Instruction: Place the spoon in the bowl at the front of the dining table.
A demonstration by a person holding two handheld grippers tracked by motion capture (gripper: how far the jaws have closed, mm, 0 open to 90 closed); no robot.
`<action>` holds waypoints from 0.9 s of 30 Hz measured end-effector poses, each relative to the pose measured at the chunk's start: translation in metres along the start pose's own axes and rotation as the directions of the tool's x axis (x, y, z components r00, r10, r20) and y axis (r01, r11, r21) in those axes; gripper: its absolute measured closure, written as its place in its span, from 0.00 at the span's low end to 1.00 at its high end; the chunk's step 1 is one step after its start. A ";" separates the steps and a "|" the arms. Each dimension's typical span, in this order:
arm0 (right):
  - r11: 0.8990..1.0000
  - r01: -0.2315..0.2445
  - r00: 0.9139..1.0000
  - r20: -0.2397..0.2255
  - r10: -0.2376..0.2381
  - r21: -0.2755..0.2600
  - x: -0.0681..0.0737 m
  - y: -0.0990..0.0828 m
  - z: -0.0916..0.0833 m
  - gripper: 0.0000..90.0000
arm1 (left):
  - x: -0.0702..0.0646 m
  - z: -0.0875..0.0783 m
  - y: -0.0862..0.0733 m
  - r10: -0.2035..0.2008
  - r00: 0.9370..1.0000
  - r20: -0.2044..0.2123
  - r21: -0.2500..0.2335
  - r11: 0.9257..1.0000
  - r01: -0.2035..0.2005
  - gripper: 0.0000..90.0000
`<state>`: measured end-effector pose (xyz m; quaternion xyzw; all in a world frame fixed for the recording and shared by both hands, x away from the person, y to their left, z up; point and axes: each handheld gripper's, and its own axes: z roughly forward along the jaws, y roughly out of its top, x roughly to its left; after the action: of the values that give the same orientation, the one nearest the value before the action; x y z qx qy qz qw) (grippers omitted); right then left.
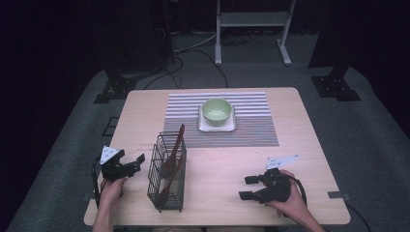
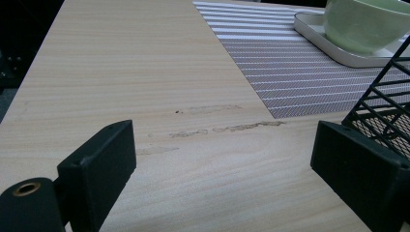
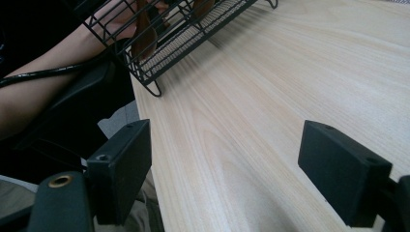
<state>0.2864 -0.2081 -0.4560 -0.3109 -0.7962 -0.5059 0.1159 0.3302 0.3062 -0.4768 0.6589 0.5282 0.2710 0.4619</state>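
A black wire basket (image 1: 167, 176) stands at the front left of the wooden table (image 1: 300, 145), and brown wooden utensils (image 1: 173, 159) lean inside it. Just left of the basket is my left gripper (image 1: 137, 163), open and holding nothing. In the left gripper view the gripper (image 2: 222, 169) has bare table between its jaws, and the basket (image 2: 387, 111) is at the right. My right gripper (image 1: 248, 187) is open over the front right of the table, pointing left. In its own view the gripper (image 3: 227, 164) faces the basket (image 3: 179, 34) and utensils (image 3: 145, 36).
A pale green bowl (image 1: 216, 110) sits on a white square tray (image 1: 201, 126) on a striped placemat (image 1: 251, 130) at the table's far middle. In the left gripper view the bowl (image 2: 367, 24) is at top right. A white metal stand (image 1: 251, 19) and cables are on the floor behind.
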 end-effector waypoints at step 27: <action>0.997 0.042 0.998 -0.052 -0.039 0.060 0.028 0.057 0.008 0.20 | 0.000 0.000 0.000 0.001 1.000 0.001 -0.004 1.000 -0.001 0.09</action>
<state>0.3008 -0.1738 -0.4035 -0.2779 -0.8142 -0.4915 0.1352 0.3297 0.3059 -0.4769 0.6584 0.5270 0.2722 0.4633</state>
